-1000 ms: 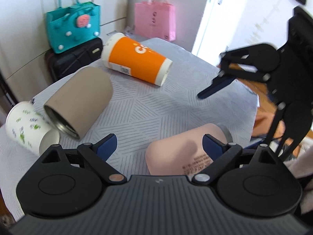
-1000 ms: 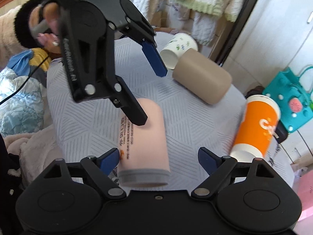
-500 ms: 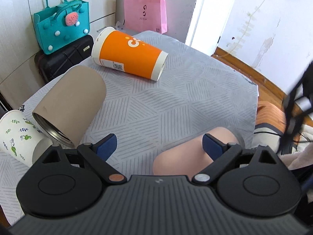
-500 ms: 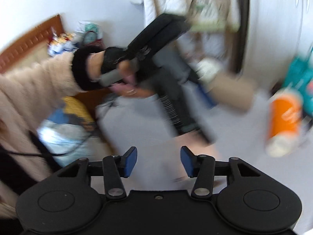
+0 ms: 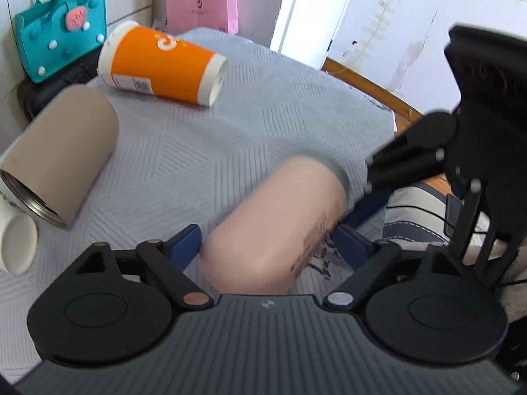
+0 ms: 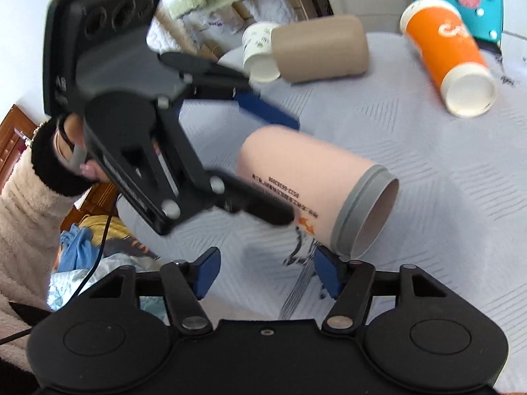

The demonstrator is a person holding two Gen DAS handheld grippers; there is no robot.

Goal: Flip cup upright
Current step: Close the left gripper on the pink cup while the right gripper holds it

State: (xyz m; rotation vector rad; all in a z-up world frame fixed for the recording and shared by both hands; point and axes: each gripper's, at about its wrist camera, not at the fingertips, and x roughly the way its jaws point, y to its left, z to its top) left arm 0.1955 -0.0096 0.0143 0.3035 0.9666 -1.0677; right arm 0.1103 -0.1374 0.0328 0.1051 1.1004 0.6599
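Pink cup: the pink cup (image 5: 276, 227) lies between the fingers of the left hand-held gripper (image 5: 268, 247), tilted, with its grey-rimmed mouth (image 6: 367, 214) away from that gripper and its closed end near it.
Left hand-held gripper: fingers spread either side of the cup body; the right wrist view shows one blue finger (image 6: 266, 112) above the cup and a dark one against its printed side. They appear clamped on it, though motion blur leaves the contact itself unclear.
Right hand-held gripper: the right hand-held gripper (image 6: 268, 275) has its fingers apart and holds nothing; the cup's mouth sits just ahead of it and a little to its right.
Progress: the cup looks to be partly lifted off the grey cloth on the desk (image 5: 250, 121), judging by the shadow beneath it, but it is not yet upright. Turning it mouth-up and setting it down are left.
Left wrist view only: the cup's closed end close up, and a pink bag (image 5: 202, 0) behind the desk.
Right wrist view only: the cup's open mouth, and the person's hand (image 6: 75, 154) on the left tool.
Other cups: orange cup (image 5: 161, 64), tan tumbler (image 5: 59, 158) and white paper cup (image 6: 258, 52) all lie on their sides, well ahead.
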